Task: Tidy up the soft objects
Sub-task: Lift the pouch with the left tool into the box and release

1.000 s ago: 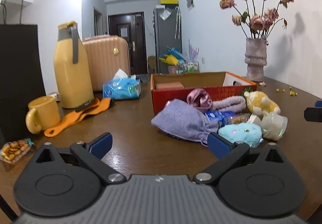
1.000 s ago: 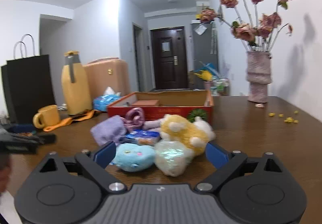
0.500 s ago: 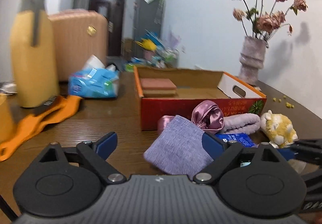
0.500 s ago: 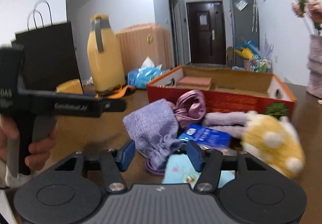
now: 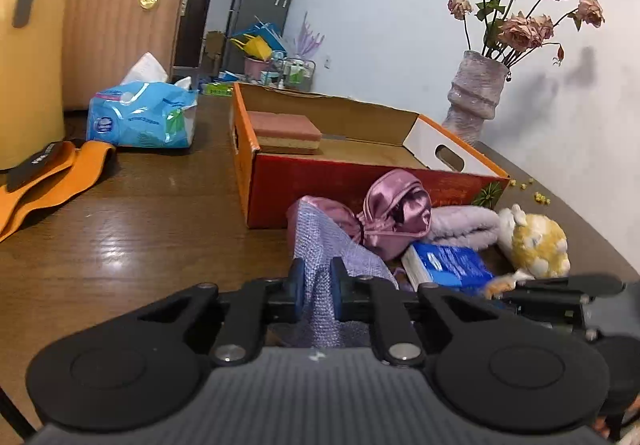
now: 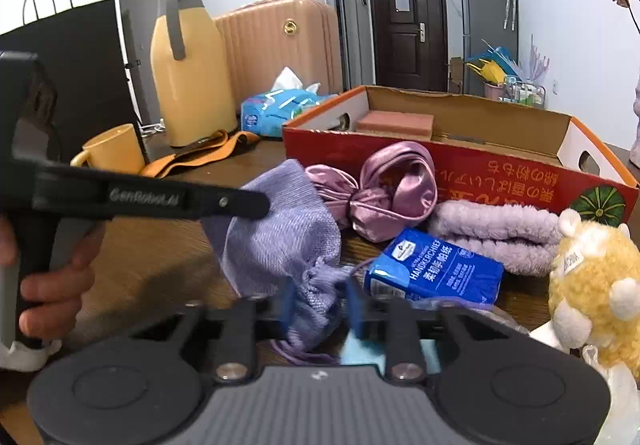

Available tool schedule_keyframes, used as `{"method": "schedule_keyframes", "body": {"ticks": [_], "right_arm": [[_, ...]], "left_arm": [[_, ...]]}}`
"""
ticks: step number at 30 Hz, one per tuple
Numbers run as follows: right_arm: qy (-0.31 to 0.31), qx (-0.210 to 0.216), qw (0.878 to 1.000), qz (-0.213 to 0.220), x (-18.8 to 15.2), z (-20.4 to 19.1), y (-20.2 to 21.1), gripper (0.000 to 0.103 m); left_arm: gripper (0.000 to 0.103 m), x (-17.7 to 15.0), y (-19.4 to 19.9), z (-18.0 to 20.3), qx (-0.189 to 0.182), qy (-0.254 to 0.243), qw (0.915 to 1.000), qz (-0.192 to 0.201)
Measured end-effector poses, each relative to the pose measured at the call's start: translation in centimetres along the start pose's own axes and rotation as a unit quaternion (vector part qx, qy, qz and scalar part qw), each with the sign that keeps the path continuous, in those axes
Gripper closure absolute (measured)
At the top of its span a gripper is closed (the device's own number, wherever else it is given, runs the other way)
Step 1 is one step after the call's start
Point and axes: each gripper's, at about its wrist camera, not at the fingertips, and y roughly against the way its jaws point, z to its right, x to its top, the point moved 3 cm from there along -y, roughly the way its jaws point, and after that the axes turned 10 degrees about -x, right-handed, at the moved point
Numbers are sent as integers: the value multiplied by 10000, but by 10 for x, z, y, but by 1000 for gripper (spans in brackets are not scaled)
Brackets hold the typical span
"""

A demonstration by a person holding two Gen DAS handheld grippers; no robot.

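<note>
A lavender knit pouch (image 5: pixel 324 237) lies on the wooden table before a red-orange cardboard box (image 5: pixel 320 173). My left gripper (image 5: pixel 316 279) is closing on one edge, pads pressing the cloth. My right gripper (image 6: pixel 320 301) is closing on its gathered drawstring end (image 6: pixel 316 285), cloth pinched between the blue pads. In the right wrist view the left gripper (image 6: pixel 252 205) reaches onto the pouch (image 6: pixel 280 237) from the left, held by a hand. Beside the pouch lie a pink satin pouch (image 6: pixel 384 189), a lilac fluffy cloth (image 6: pixel 500 237), a blue tissue pack (image 6: pixel 436 269) and a yellow plush (image 6: pixel 592 277).
A pink-topped sponge (image 5: pixel 288 129) sits in the box. On the left are a yellow flask (image 6: pixel 188 77), a yellow mug (image 6: pixel 116 149), an orange strap (image 5: pixel 52 177), a blue tissue bag (image 5: pixel 140 117) and a black paper bag (image 6: pixel 80 65). A vase (image 5: pixel 476 97) stands far right.
Both grippers moved in toward the lavender pouch and tilted down. Their jaws went from wide open to closed on the pouch, the left on its edge, the right on its drawstring end.
</note>
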Motion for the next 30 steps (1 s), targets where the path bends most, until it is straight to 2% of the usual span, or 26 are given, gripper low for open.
{"method": "schedule_keyframes", "body": {"ticks": [3, 6, 9, 11, 13, 14, 15, 17, 18, 19, 20, 21, 23, 26, 27, 28, 29, 30], "right_arm": [[70, 57, 9999, 78, 2, 0, 13, 92], [215, 179, 9995, 119, 0, -4, 37, 93], [509, 353, 9980, 122, -11, -10, 77, 92], [665, 405, 9970, 46, -25, -13, 99, 92], [741, 214, 9969, -121, -43, -12, 113, 90], [738, 93, 9972, -126, -50, -11, 119, 88], [649, -12, 9978, -98, -57, -8, 126, 83], [289, -20, 9996, -27, -64, 0, 139, 82], [78, 45, 9999, 43, -67, 3, 145, 75], [-112, 42, 9998, 148, -69, 7, 149, 59], [-318, -33, 9991, 261, -70, 10, 152, 52], [-501, -97, 9981, 333, -71, 12, 154, 49], [-870, -112, 9950, 480, -74, 15, 153, 49], [-1091, -231, 9931, 363, -78, 15, 140, 50], [-1099, -224, 9931, 344, -79, 14, 136, 53], [-1119, -192, 9931, 294, -80, 12, 132, 62], [-1130, -153, 9932, 235, -82, 11, 127, 66], [-1143, -134, 9932, 187, -83, 9, 122, 68]], "left_arm": [[94, -10, 20, 10, 7, 88, 10000, 32], [94, -26, 45, 24, 146, 488, 9986, -100], [94, -53, 78, 48, 157, 691, 9974, 124], [93, -75, 88, 64, 100, 922, 9957, 5], [83, -88, 95, 78, -5, 926, 9957, 38], [66, -93, 99, 85, -2, 876, 9961, 72], [61, -96, 102, 91, -5, 762, 9971, 73], [61, -98, 113, 101, -28, 549, 9982, 222], [61, -98, 115, 102, -36, 545, 9982, 252], [61, -98, 117, 101, -37, 578, 9980, 270], [61, -97, 118, 99, -13, 607, 9978, 259], [61, -96, 117, 98, 22, 605, 9979, 241], [61, -98, 115, 96, 44, 644, 9978, 170], [61, -105, 114, 95, -72, 729, 9972, 120], [68, -107, 113, 94, -79, 762, 9970, 91], [76, -108, 111, 92, -77, 791, 9968, 63], [85, -110, 108, 90, -91, 839, 9964, 19], [87, -111, 106, 88, -123, 884, 9960, 12]]}}
